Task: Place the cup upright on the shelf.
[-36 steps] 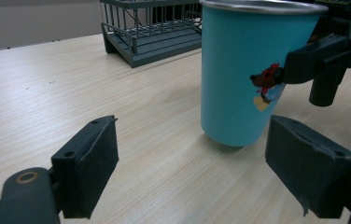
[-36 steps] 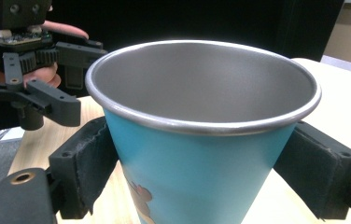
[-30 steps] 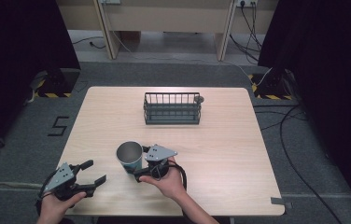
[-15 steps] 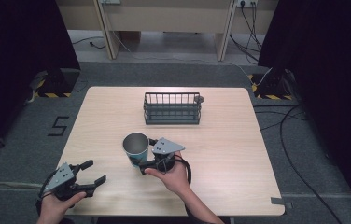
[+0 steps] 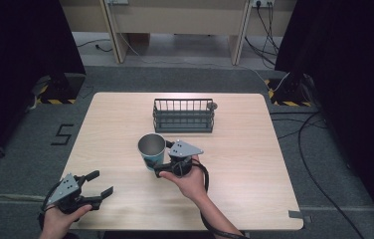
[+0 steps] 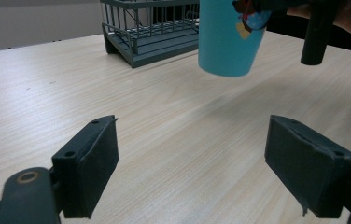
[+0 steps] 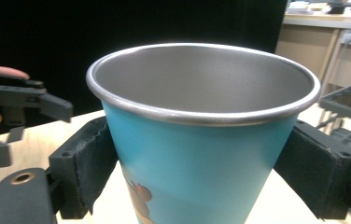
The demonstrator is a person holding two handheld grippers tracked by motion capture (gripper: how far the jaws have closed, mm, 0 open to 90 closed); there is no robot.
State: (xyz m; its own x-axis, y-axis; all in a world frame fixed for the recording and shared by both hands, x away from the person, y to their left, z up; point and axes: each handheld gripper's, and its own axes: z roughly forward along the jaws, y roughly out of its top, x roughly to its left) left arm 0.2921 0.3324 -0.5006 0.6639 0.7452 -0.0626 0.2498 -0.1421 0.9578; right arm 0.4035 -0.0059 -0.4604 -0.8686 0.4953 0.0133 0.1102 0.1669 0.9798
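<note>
Cup in right gripper, lifted, short of the rack.

Lower left of the high view: my left gripper (image 5: 97,191) sat idle at the table (image 5: 244,144) edge, jaws spread wide, empty. Centre frame: right gripper (image 5: 161,162) clamped the blue steel cup (image 5: 151,149) by its sides, upright, clear of the wood, hand low behind it. Risk as I judged it: smooth tapered wall could slide down through the pads, or the cup base could clip the wire rack (image 5: 183,115) above centre.
</note>
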